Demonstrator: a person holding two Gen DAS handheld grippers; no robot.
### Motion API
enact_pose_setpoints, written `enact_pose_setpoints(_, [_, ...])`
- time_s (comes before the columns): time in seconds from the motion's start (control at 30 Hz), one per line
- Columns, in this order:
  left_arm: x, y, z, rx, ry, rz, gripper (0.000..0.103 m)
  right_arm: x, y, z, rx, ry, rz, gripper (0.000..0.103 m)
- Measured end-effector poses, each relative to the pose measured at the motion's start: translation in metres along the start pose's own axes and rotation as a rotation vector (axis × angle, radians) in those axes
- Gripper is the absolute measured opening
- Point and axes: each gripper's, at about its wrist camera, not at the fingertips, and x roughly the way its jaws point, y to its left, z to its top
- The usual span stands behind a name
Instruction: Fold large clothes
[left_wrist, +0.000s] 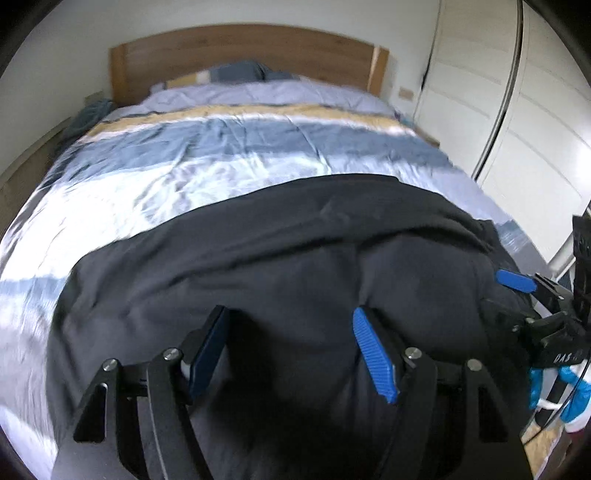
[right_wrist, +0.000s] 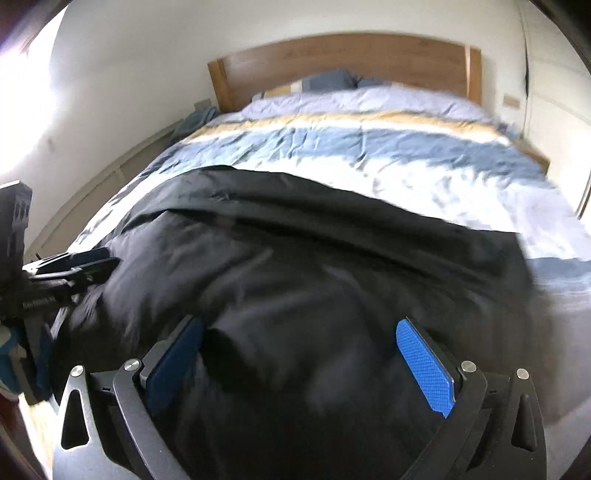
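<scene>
A large black garment (left_wrist: 280, 258) lies spread over the near end of the bed and fills the lower half of both views; it also shows in the right wrist view (right_wrist: 314, 266). My left gripper (left_wrist: 291, 325) is open, its blue pads wide apart just above the cloth at its near edge. My right gripper (right_wrist: 299, 339) is open too, over the cloth further right. The right gripper's blue pad (left_wrist: 515, 280) shows at the right edge of the left wrist view. The left gripper (right_wrist: 88, 266) shows at the left edge of the right wrist view. Neither holds cloth.
The bed carries a striped blue, white and tan duvet (left_wrist: 221, 155) and a wooden headboard (left_wrist: 247, 55) at the far end. Pillows (right_wrist: 332, 81) lie by the headboard. White wardrobe doors (left_wrist: 517, 122) stand to the right. A wall and low ledge (right_wrist: 110, 166) run along the left.
</scene>
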Motion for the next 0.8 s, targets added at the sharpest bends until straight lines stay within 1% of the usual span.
enact_pose_setpoints(0.07, [0.019, -0.001, 0.015, 0.003, 0.013, 0.024, 0.068, 0.019, -0.004, 0.011, 0.026, 0.023, 0.023, 0.103])
enact_pose_setpoints(0.13, [0.039, 0.004, 0.026, -0.022, 0.029, 0.031, 0.068, 0.035, -0.013, 0.02, 0.046, 0.033, 0.013, 0.103])
enact_pose_setpoints(0.23, [0.06, 0.014, 0.04, -0.073, 0.044, 0.037, 0.073, 0.052, -0.034, 0.031, 0.123, 0.038, 0.012, 0.103])
enact_pose_setpoints(0.33, [0.074, 0.02, 0.059, -0.077, 0.07, 0.061, 0.076, 0.062, -0.059, 0.042, 0.204, 0.052, 0.003, 0.103])
enact_pose_setpoints(0.4, [0.079, 0.028, 0.07, -0.086, 0.09, 0.095, 0.076, 0.065, -0.076, 0.05, 0.232, 0.059, -0.027, 0.103])
enact_pose_setpoints(0.5, [0.085, 0.043, 0.079, -0.115, 0.128, 0.136, 0.076, 0.065, -0.108, 0.054, 0.247, 0.074, -0.125, 0.103])
enact_pose_setpoints(0.53, [0.082, 0.049, 0.079, -0.128, 0.13, 0.145, 0.076, 0.062, -0.124, 0.05, 0.275, 0.084, -0.158, 0.103])
enact_pose_setpoints(0.57, [0.077, 0.055, 0.077, -0.137, 0.124, 0.154, 0.076, 0.059, -0.135, 0.046, 0.295, 0.086, -0.168, 0.103])
enact_pose_setpoints(0.63, [0.056, 0.07, 0.073, -0.148, 0.09, 0.181, 0.076, 0.045, -0.161, 0.032, 0.353, 0.079, -0.195, 0.103])
enact_pose_setpoints(0.67, [0.046, 0.075, 0.071, -0.15, 0.076, 0.186, 0.076, 0.037, -0.17, 0.027, 0.362, 0.077, -0.217, 0.103])
enact_pose_setpoints(0.73, [0.018, 0.089, 0.061, -0.161, 0.039, 0.168, 0.076, 0.017, -0.181, 0.018, 0.356, 0.056, -0.254, 0.103])
enact_pose_setpoints(0.8, [-0.005, 0.101, 0.048, -0.174, 0.023, 0.137, 0.076, -0.005, -0.182, 0.011, 0.36, 0.014, -0.237, 0.103])
